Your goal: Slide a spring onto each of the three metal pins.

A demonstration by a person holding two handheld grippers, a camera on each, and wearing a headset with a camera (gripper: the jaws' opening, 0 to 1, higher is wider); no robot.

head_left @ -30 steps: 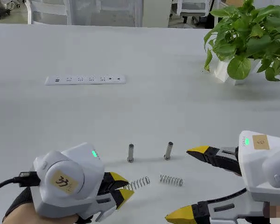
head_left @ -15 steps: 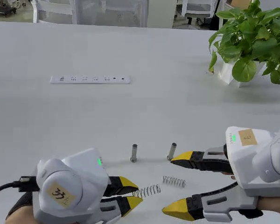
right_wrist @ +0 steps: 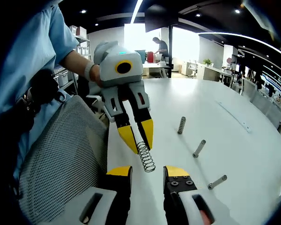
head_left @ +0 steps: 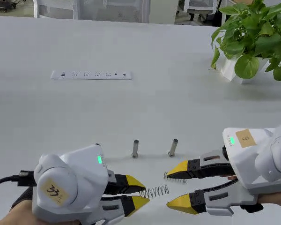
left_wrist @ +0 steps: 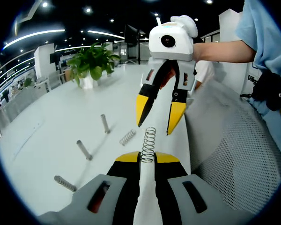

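Your left tongs [head_left: 145,192] clenched on spring [head_left: 154,191], above table's [head_left: 131,37] near edge. Your right tongs [head_left: 168,188] released, jaw tips flanking spring's free end. Right gripper view reveals third pin [right_wrist: 181,124] wearing spring, beyond two bare pins [head_left: 135,148] [head_left: 173,147].

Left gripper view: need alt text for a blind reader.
The left gripper holds a spring in its shut jaws, facing the open right gripper. Two bare pins stand on the white table, a loose spring beside them.

The white surface [head_left: 178,56] carried a power strip [head_left: 91,75] toward its far left, a potted plant [head_left: 253,37] at the far right corner, and near the front edge one upright pin [head_left: 135,148], a second pin [head_left: 173,147] and a spring [head_left: 174,177] lying flat.
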